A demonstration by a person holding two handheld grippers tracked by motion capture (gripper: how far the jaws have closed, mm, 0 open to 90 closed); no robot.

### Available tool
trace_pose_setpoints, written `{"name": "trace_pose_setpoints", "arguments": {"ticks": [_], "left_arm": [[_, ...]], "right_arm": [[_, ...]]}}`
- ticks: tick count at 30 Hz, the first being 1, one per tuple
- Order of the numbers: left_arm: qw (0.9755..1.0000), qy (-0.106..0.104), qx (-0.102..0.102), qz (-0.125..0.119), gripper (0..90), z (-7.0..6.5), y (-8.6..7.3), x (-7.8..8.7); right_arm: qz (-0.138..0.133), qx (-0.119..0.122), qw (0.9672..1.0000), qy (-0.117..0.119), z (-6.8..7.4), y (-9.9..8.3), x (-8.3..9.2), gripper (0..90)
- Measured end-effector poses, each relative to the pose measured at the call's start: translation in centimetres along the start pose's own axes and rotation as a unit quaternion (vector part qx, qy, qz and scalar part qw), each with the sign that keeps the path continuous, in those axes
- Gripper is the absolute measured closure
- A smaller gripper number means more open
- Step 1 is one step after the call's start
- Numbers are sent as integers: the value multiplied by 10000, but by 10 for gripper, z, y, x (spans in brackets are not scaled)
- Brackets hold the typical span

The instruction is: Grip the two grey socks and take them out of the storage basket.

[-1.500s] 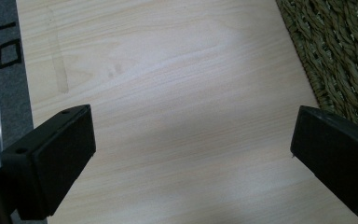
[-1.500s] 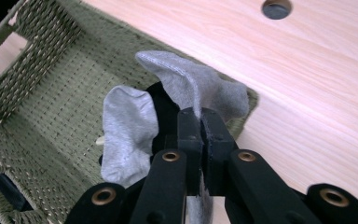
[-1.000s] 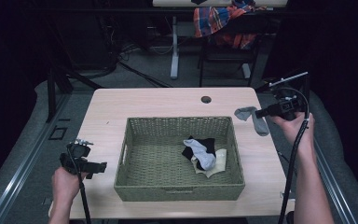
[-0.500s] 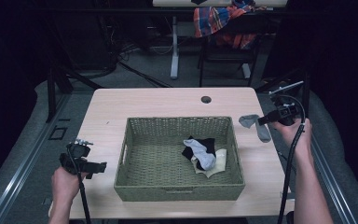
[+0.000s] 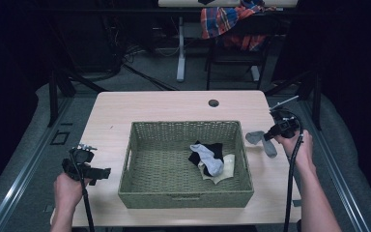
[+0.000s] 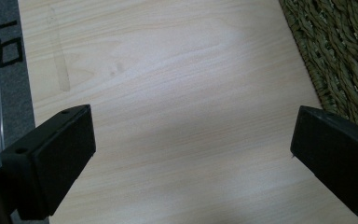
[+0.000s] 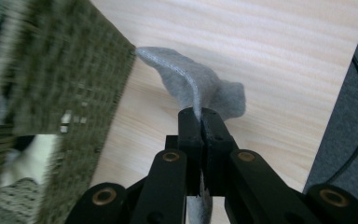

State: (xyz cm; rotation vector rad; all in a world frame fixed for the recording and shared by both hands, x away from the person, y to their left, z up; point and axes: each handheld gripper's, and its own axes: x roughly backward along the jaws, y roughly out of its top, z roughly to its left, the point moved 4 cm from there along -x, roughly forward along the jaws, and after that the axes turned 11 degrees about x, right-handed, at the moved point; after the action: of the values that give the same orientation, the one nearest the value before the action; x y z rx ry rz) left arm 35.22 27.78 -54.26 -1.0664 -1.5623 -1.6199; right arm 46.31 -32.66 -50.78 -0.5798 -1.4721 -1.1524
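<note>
A grey sock (image 7: 200, 86) is pinched between the jaws of the right gripper (image 7: 200, 122), which are clamped tight on a fold of the cloth. In the high view the sock (image 5: 262, 141) is seen at the right side of the woven basket (image 5: 140, 145), just outside its right wall and low over the table (image 5: 164, 106). One end is spread toward the basket wall (image 7: 74, 79), and the other end hangs down under the jaws.

The sock is judged to be soft, light and floppy. It will bend and droop wherever it is not held, so it is best gripped at a bunched fold near its middle, as it is gripped now. It should not break or slip easily, but a loose end could catch on the basket rim.

Inside the basket a small pile of socks (image 5: 210, 159) is seen: one black, one light grey, and what may be a cream one beneath, though that is hard to tell.

The left gripper (image 5: 99, 173) is held over the table at the left of the basket. Its jaws are spread wide, with nothing between them (image 6: 186, 149).
</note>
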Motion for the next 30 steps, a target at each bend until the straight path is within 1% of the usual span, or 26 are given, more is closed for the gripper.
{"name": "trace_pose_setpoints", "arguments": {"ticks": [1,2,3,5,6,7,8,9,10,11,12,13,14,15,16,17,18,19,20,21,22,24,25,26,29,30], "left_arm": [[10000,0,0,0,1,0,0,0],[10000,-1,-13,4,1,0,0,0],[10000,2,-26,15,2,0,0,0],[10000,3,-20,15,1,0,0,0],[10000,21,-3,-19,1,0,0,1],[10000,21,-3,-19,1,0,0,1],[10000,23,4,-38,1,1,0,1],[10000,23,4,-38,1,1,0,1],[10000,21,19,-25,1,1,0,1],[10000,21,19,-25,1,1,0,1],[10000,23,11,-20,1,1,0,1],[10000,23,11,-20,1,1,0,1],[10000,16,5,-21,1,1,0,1],[10000,8,-6,-14,1,1,0,1],[10000,14,-3,-27,1,1,0,1],[10000,14,-3,-27,1,1,0,1],[10000,12,18,-27,1,1,0,1],[10000,12,18,-27,1,1,0,1],[10000,7,14,-14,1,1,0,0],[10000,0,-6,-19,1,0,0,0],[10000,6,-7,-24,1,0,0,1],[10000,4,-6,-24,1,0,0,1],[10000,1,7,-23,1,0,0,1],[10000,1,7,-23,1,0,0,1],[10000,-1,4,-23,1,1,0,1],[10000,8,1,-27,1,0,0,1]], "right_arm": [[0,0,10000,0,0,0,0,885],[67,-42,10000,-16,-2,-2,-6,884],[156,9,9999,9,-3,-3,-8,883],[160,-10,9999,18,-3,-3,-10,883],[205,-52,9998,38,-3,-4,-13,863],[205,-52,9998,38,-3,-4,-13,863],[183,-77,9997,133,-3,-4,-12,800],[183,-77,9997,133,-3,-4,-12,800],[181,-70,9998,72,-3,-4,-7,679],[181,-70,9998,72,-3,-4,-7,679],[27,-95,9999,47,-2,-2,1,552],[27,-95,9999,47,-2,-2,1,552],[-88,-95,9999,90,-1,-1,6,511],[-174,-54,9997,178,0,-1,10,441],[-306,-4,9994,182,4,1,19,367],[-306,-4,9994,182,4,1,19,367],[-447,118,9988,183,10,4,28,255],[-447,118,9988,183,10,4,28,255],[-509,238,9983,135,18,8,37,201],[-566,299,9978,142,22,10,41,162],[-628,330,9974,150,28,12,44,148],[-653,521,9964,133,37,16,51,139],[-740,585,9954,177,43,18,54,126],[-740,585,9954,177,43,18,54,126],[-809,747,9935,274,57,22,61,51],[-808,884,9923,322,65,25,63,17]]}}
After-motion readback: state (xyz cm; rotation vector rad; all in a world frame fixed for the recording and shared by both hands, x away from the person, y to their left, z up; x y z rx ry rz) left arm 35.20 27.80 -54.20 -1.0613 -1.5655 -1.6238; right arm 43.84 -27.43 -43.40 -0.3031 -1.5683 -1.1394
